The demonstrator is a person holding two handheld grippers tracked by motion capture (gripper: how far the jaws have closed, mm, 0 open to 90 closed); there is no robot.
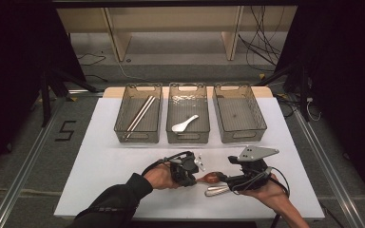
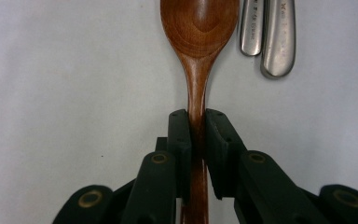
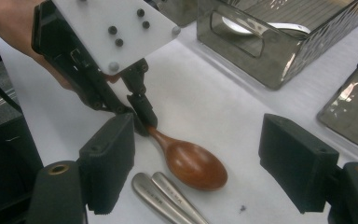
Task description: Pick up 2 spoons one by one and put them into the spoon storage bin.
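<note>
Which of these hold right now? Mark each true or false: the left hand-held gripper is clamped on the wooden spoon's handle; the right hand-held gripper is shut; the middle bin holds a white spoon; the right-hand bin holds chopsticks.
1. The left hand-held gripper is clamped on the wooden spoon handle: true.
2. The right hand-held gripper is shut: false, its jaws stand wide apart, holding nothing.
3. The middle bin holds a white spoon: true.
4. The right-hand bin holds chopsticks: false, they lie in the left bin.
</note>
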